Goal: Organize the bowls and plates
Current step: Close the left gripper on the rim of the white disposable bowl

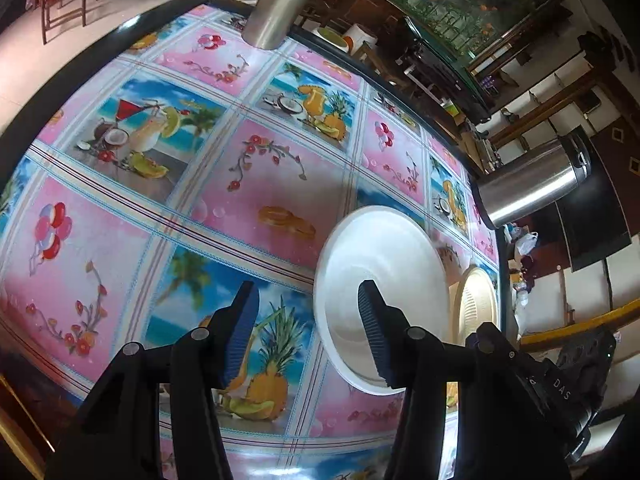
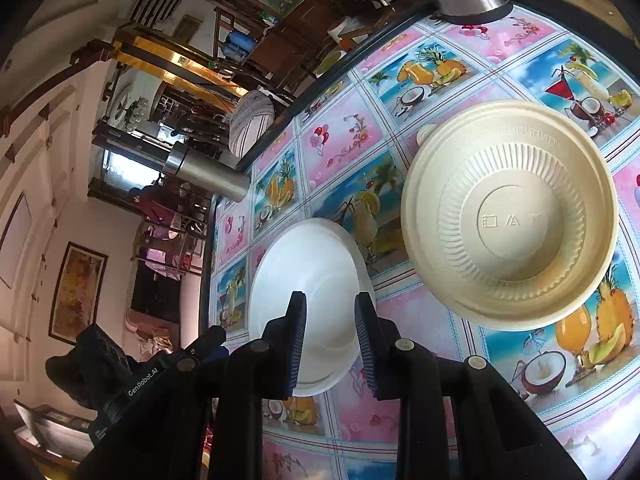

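A white bowl sits upright on the table, with a cream ribbed bowl beside it to the right. My left gripper is open and empty; its right finger hangs over the white bowl, its left finger over bare cloth. In the right wrist view the white bowl lies just ahead, and the cream bowl sits to its right. My right gripper is open with a narrower gap, both fingers above the white bowl's near side, holding nothing.
The table has a pink and blue fruit-print cloth and a dark rim. A steel flask stands at the right edge, another steel cylinder at the far edge. The other gripper's body shows at lower right.
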The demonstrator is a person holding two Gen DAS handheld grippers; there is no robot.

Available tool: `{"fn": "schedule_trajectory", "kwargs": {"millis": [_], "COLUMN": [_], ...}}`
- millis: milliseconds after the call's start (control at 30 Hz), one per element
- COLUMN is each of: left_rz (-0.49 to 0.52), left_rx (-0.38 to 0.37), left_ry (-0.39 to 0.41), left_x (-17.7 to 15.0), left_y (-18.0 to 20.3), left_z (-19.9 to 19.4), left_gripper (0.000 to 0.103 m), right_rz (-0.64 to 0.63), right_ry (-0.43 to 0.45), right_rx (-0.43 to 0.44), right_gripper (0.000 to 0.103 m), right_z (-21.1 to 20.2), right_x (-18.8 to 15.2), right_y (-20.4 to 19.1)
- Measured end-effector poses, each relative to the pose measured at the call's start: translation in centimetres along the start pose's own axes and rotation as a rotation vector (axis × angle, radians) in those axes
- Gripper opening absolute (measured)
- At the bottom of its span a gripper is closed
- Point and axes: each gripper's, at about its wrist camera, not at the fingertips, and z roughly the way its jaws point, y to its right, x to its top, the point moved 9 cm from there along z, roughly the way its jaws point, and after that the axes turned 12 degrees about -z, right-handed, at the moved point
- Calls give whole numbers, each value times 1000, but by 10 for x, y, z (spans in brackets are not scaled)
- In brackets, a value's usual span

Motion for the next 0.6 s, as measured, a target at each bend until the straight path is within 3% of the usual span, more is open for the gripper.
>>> {"fn": "schedule_trajectory", "kwargs": {"millis": [367,600], "left_rz": [-22,-2], "left_rx": [-94,-95], "left_ry": [-80,-101], "left_x": [-11,-17], "left_y": [9,15], "left_z": [10,20], "left_gripper": [50,50], "right_rz": [15,11], "right_ry": [-24,-43], "right_rx": [-15,-32], "right_gripper": [29,29], "right_z": [7,16], "right_x": [-3,-7], "right_y": [9,12]}}
